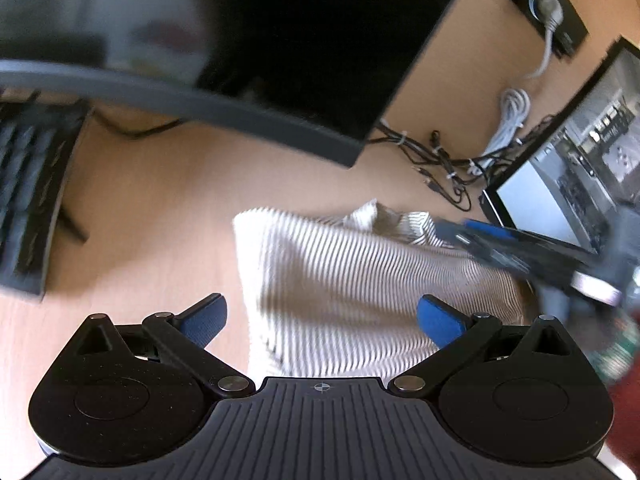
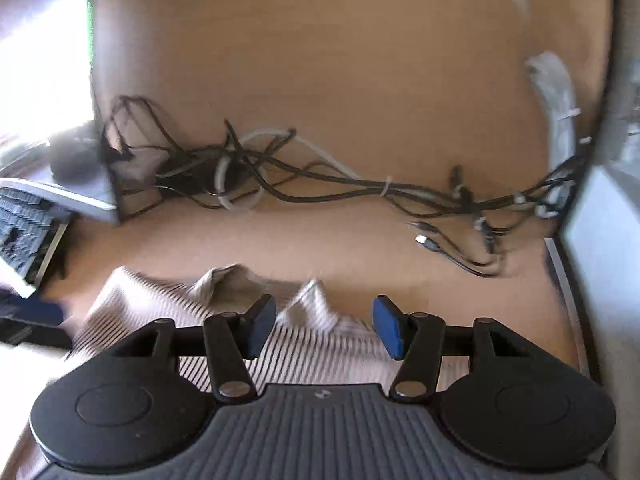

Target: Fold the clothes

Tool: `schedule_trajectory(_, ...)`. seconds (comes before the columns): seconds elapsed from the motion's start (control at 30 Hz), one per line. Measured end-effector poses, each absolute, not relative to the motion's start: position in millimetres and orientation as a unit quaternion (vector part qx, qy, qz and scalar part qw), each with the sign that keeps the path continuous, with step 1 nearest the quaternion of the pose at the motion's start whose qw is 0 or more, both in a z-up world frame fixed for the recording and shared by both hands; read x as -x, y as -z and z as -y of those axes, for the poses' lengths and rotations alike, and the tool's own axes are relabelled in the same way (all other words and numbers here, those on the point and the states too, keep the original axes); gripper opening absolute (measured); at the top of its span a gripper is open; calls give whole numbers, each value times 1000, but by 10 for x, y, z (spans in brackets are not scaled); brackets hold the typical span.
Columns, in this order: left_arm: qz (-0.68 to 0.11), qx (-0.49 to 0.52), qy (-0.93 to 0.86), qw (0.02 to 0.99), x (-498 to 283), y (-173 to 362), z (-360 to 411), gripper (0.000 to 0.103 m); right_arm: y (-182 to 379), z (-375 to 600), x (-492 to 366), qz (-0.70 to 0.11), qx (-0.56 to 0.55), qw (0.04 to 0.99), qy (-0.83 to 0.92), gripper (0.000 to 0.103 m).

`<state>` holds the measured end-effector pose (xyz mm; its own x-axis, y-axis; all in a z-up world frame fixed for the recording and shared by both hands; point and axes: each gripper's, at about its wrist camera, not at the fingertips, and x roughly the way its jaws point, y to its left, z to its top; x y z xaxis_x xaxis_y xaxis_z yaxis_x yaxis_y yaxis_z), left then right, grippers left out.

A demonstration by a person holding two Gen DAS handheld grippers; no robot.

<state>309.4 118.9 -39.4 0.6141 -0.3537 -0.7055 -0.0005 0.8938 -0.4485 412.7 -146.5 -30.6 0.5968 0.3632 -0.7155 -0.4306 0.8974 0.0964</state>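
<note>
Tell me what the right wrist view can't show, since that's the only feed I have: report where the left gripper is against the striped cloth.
Observer: The left gripper is open above the near part of the striped cloth, holding nothing.
Operator: Report what sits left of the cloth.
Observer: A dark keyboard lies on the wooden desk, apart from the cloth.
Operator: Say how my right gripper looks from there.
Observer: The right gripper reaches in from the right over the cloth's far right corner, blurred; from that side I cannot tell its opening.
Operator: Anything behind the cloth?
Observer: A dark monitor hangs over the desk beyond it.
</note>
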Motion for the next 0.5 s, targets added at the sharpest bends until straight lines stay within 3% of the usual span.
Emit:
schedule_trajectory(0.03, -429, 214, 98, 872, -3042, 396, -1231, 103, 317, 1428, -4187, -391, 43, 892, -224, 50)
schedule_trajectory(0.13, -428, 234, 88, 868, -2906, 404, -1366, 103, 349, 1316, -4366, -394, 42, 889, -230, 29)
schedule_trajectory(0.17, -427, 239, 87, 868, -2879, 410, -1408, 103, 359, 1279, -4425, -395, 42, 888, -232, 21)
schedule_trajectory(0.2, -425, 245, 85, 867, -2860, 415, -1449, 103, 328, 1283, -4417, -395, 36, 886, -239, 7)
schedule_trajectory(0.4, -395, 285, 114, 866, -2885, 285, -1639, 103, -316, 1730, -3725, -354, -19, 891, -284, 6)
schedule_trajectory(0.5, -375, 295, 140, 868, -2928, 166, -1658, 103, -309, 2017, -3158, -379, -56, 879, -284, 5)
